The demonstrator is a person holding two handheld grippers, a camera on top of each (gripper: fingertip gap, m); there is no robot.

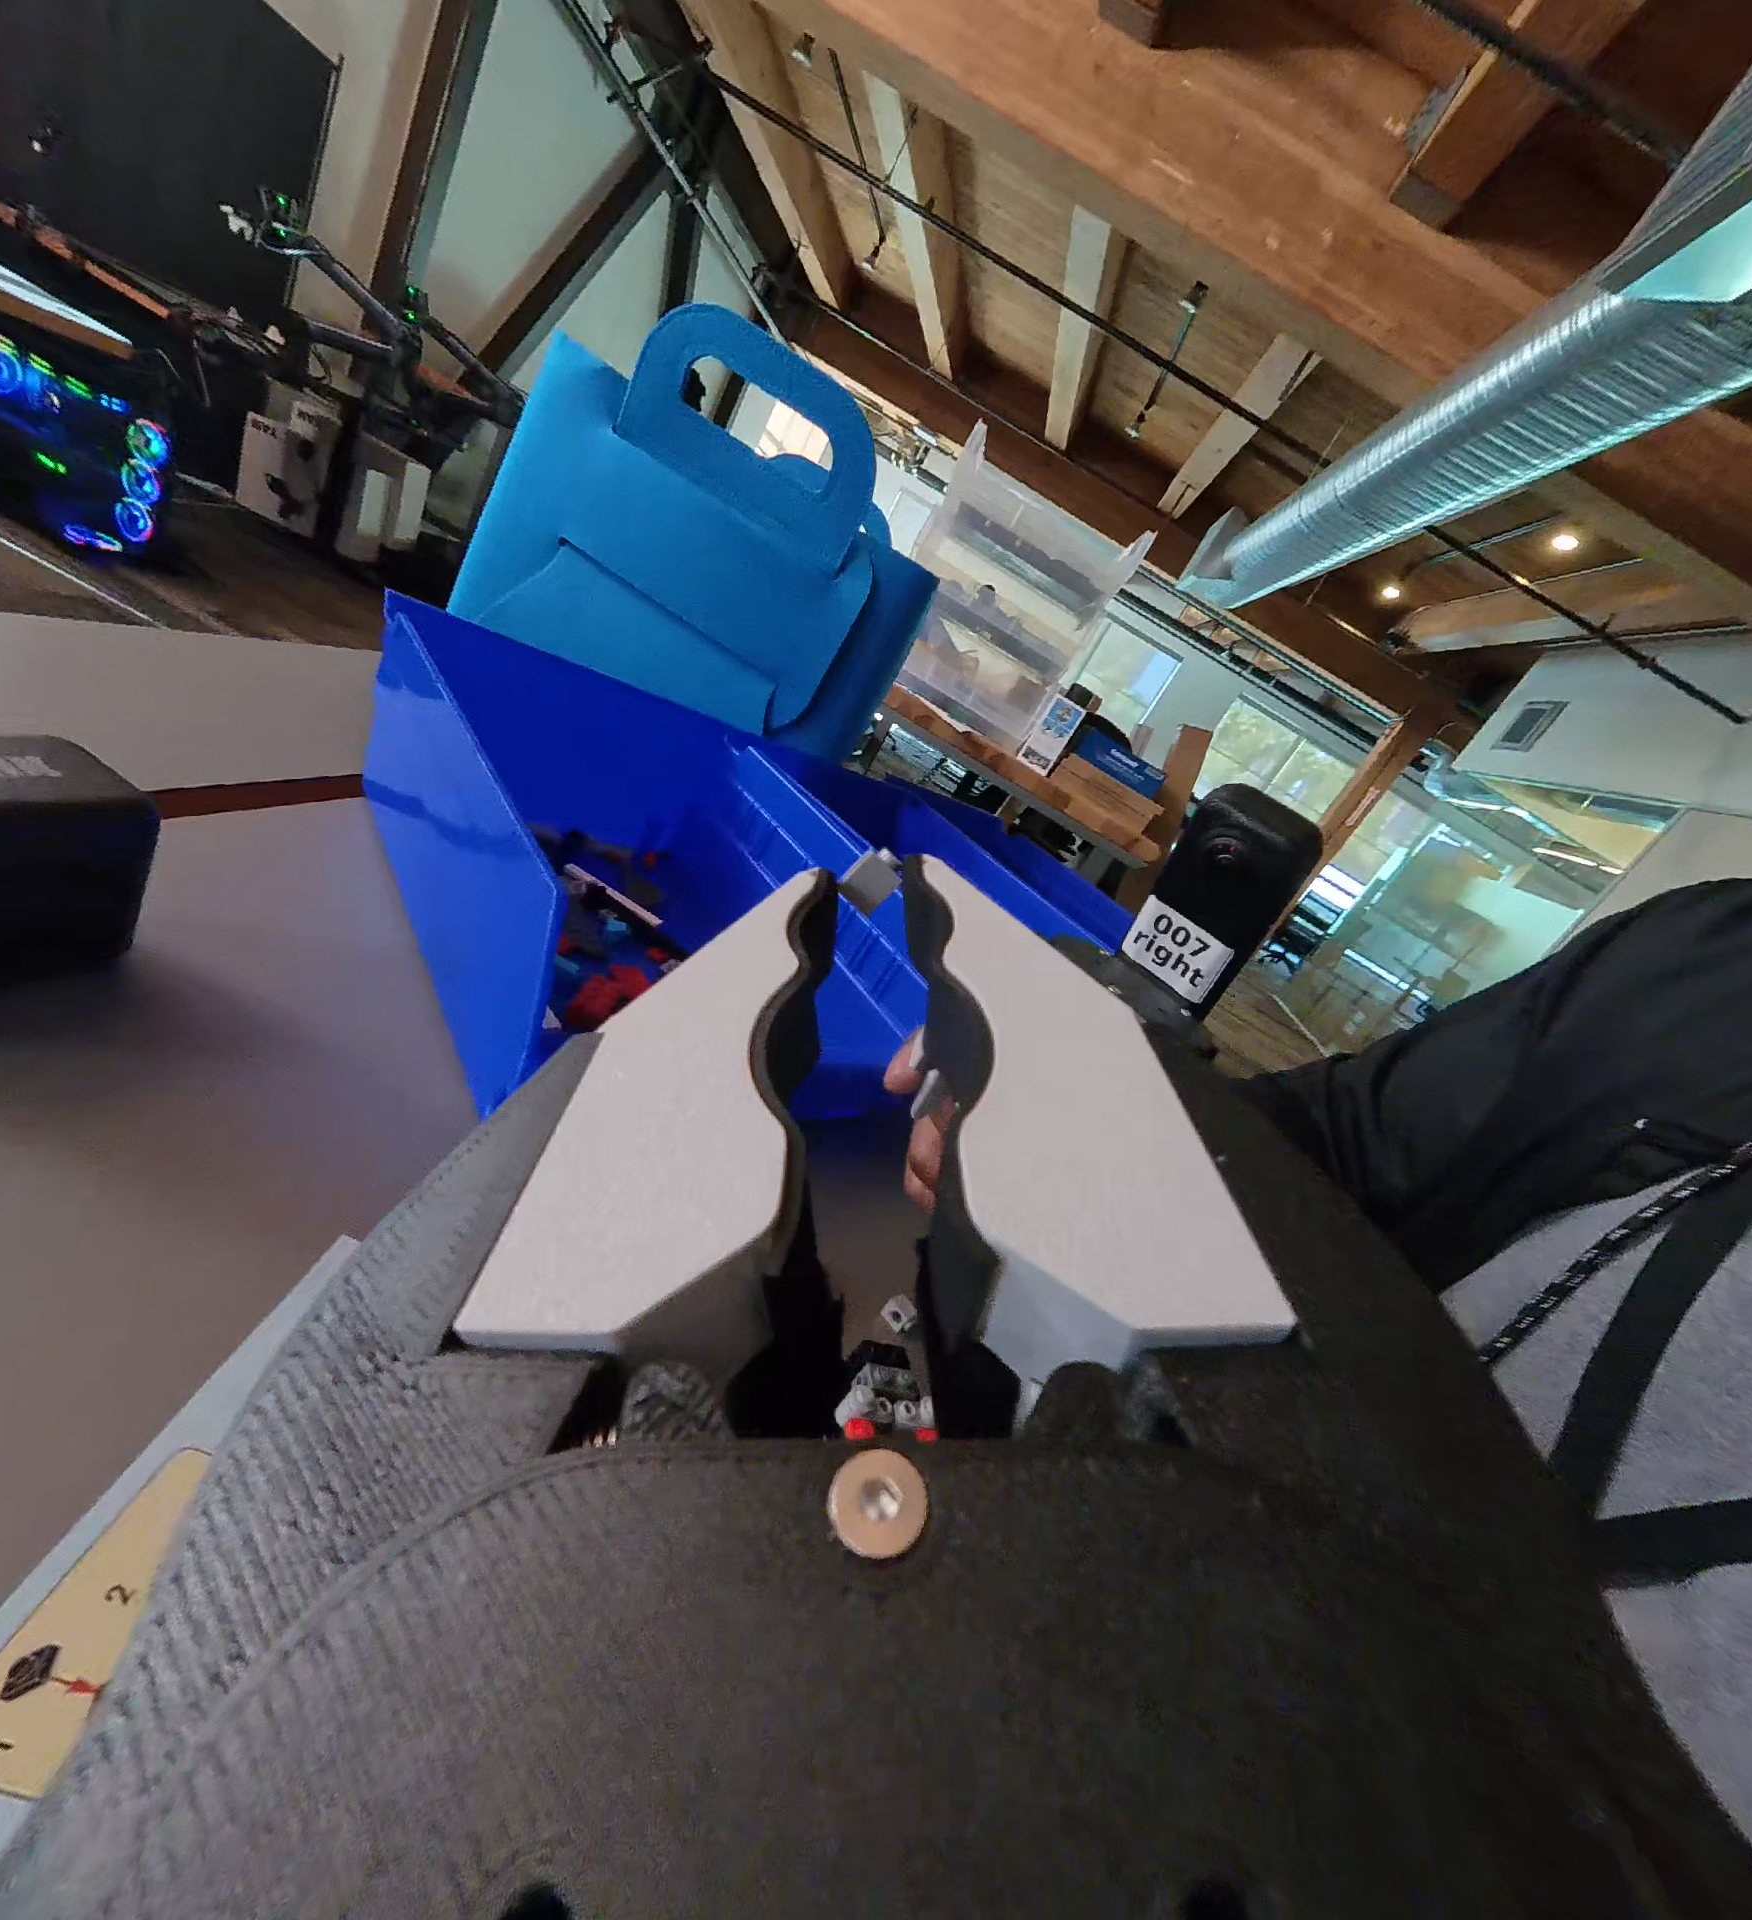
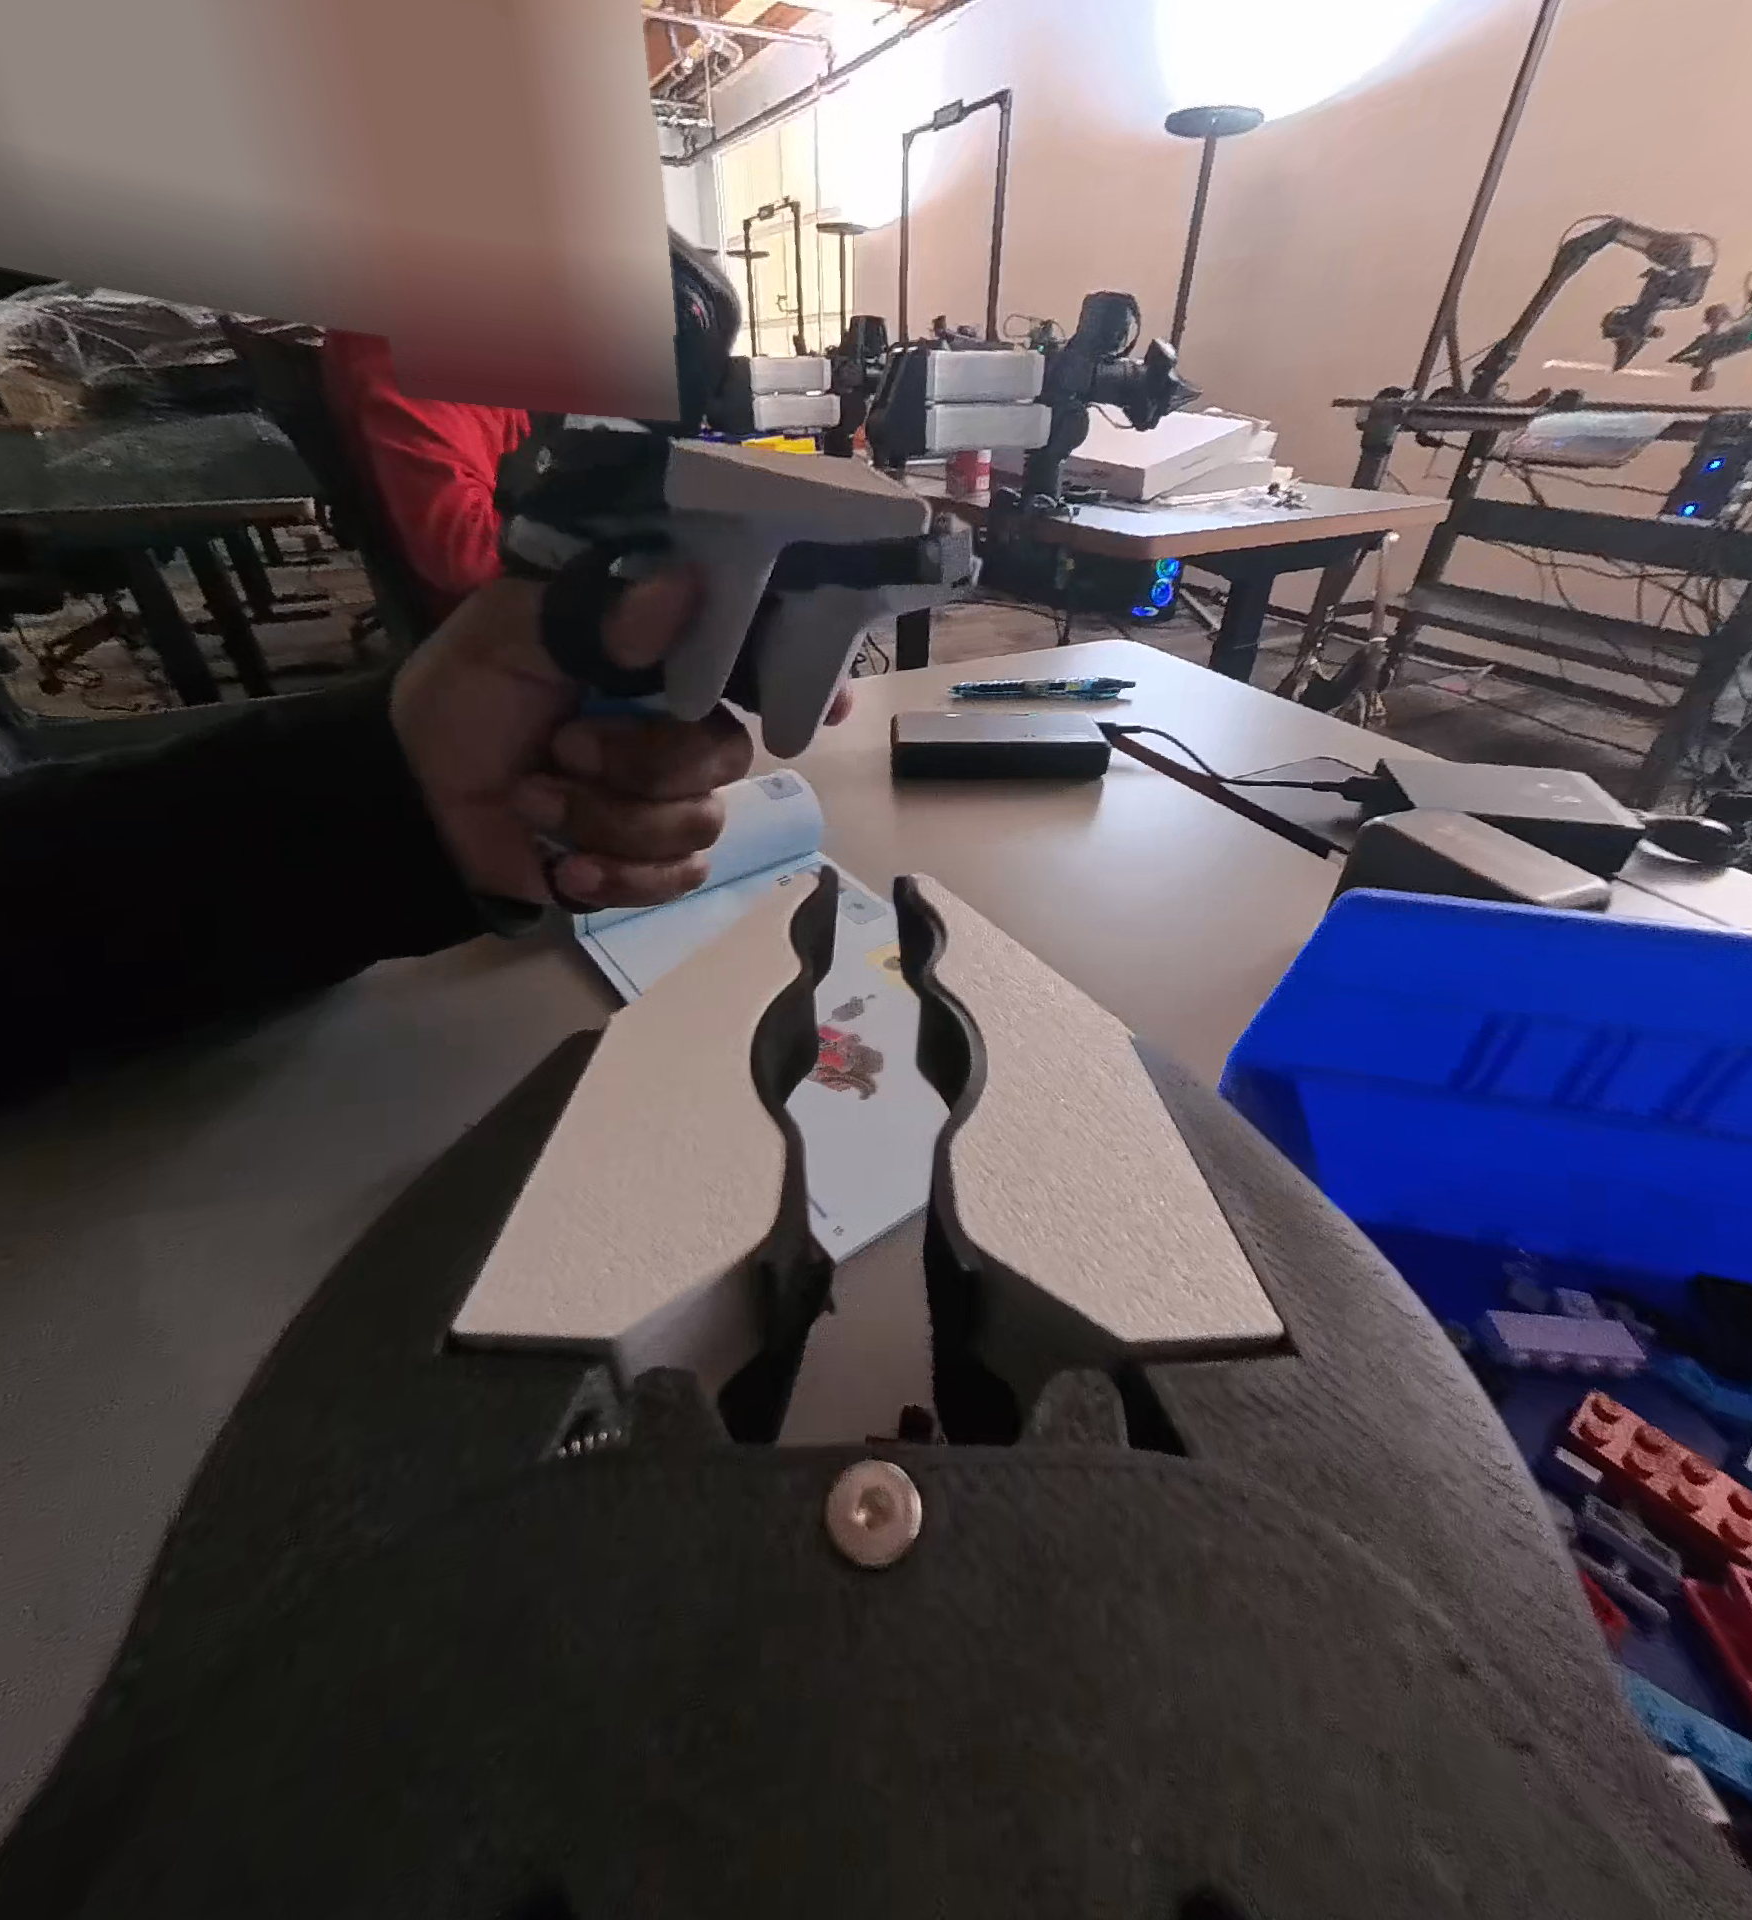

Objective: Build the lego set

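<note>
Left claw (image 1: 870, 881) pinches a small grey brick (image 1: 872, 878) above the blue bin (image 1: 456, 831). Right claw (image 2: 864, 896), slightly spread and empty, hovers over the instruction booklet (image 2: 856, 1132) on the counter (image 2: 1111, 914).

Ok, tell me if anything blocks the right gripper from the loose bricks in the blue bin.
Nothing visible does. The bricks lie uncovered in the open-topped blue bin, just to the right gripper's right. That gripper is open and empty, pointing at the instruction booklet rather than into the bin.

Grey fingers (image 2: 643, 1143) with wavy black inner edges are set in woven-textured black bodies; a black sleeve (image 2: 155, 883) is worn.
</note>
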